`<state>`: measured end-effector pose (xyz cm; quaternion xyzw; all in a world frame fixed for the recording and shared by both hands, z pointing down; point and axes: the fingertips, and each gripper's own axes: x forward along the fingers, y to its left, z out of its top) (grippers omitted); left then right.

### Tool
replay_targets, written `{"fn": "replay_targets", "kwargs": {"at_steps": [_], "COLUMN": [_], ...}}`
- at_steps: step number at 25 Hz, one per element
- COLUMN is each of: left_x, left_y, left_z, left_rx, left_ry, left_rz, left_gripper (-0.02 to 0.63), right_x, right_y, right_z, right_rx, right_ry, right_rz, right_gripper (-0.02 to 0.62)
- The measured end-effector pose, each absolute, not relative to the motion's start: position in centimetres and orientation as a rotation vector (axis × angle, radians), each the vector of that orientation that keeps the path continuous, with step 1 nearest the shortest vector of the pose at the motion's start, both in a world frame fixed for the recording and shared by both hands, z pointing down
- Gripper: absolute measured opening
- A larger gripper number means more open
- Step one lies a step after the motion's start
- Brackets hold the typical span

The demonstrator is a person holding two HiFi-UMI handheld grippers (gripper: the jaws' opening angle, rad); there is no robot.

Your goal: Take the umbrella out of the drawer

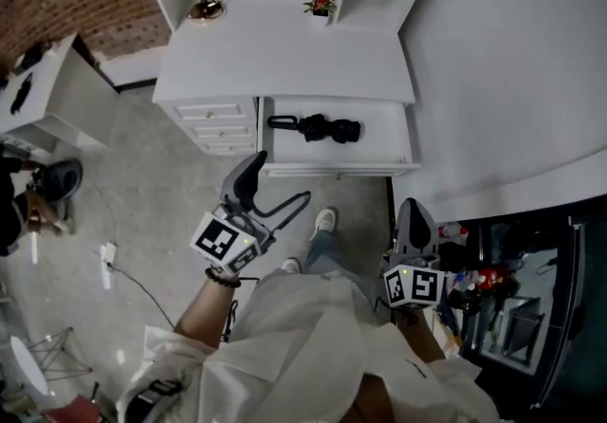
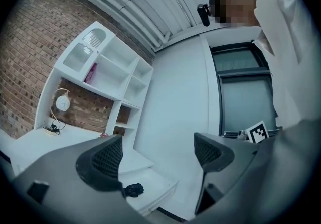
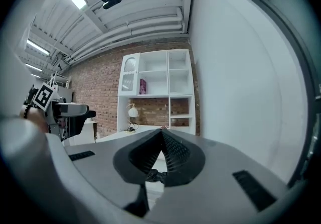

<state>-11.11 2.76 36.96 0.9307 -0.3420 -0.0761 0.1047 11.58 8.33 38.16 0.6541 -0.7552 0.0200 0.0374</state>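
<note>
Drawer (image 1: pixel 398 163) open, umbrella (image 1: pixel 318 128) exposed inside. Left gripper (image 1: pixel 277 186) jaws apart, likely for the grab. Right gripper (image 1: pixel 414 222) jaws closed, idle.

The drawer (image 1: pixel 379 157) stands pulled out from under the counter (image 1: pixel 285 51). Its top is open, so access is free from above and from the front. The umbrella (image 1: pixel 318 128) occupies the left half; the right half is bare. The counter edge bounds the rear. A white wall (image 1: pixel 493 61) stands close on the right, and a stack of closed drawers (image 1: pixel 218 125) on the left. Open floor (image 1: pixel 161 203) separates the drawer from the left tongs (image 1: pixel 275 186) and right tongs (image 1: pixel 414 222).
</note>
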Motion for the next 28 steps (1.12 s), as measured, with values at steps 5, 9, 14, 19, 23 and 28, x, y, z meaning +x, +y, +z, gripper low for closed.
{"fn": "replay_targets", "kwargs": {"at_steps": [5, 9, 14, 19, 23, 28], "left_x": [-9.2, -6.5, -3.3, 0.1, 2.2, 3.5], "left_y": [-2.3, -6.9, -12.7, -17.3, -19.9, -21.4], "left_z": [37.3, 38.0, 39.0, 40.4, 41.3, 43.8], "left_rx": [2.745, 2.726, 2.706, 2.714, 2.709, 2.711], "left_ry": [-1.033, -1.036, -1.052, -1.072, -1.074, -1.055], "left_rz": [-0.201, -0.172, -0.121, -0.035, 0.018, 0.104], "left_gripper": [0.425, 0.425, 0.425, 0.425, 0.425, 0.425], "right_x": [12.7, 14.4, 16.3, 17.5, 17.7, 16.8], "right_y": [2.6, -2.3, -8.1, -12.9, -15.7, -17.5], "right_z": [38.9, 39.9, 41.4, 43.6, 45.5, 47.7], "right_rx": [1.957, 1.912, 1.84, 1.731, 1.651, 1.551], "right_ry": [-2.364, -2.387, -2.405, -2.449, -2.474, -2.497], "right_rz": [0.082, 0.123, 0.17, 0.236, 0.272, 0.29], "right_gripper": [0.017, 0.017, 0.017, 0.017, 0.017, 0.017]}}
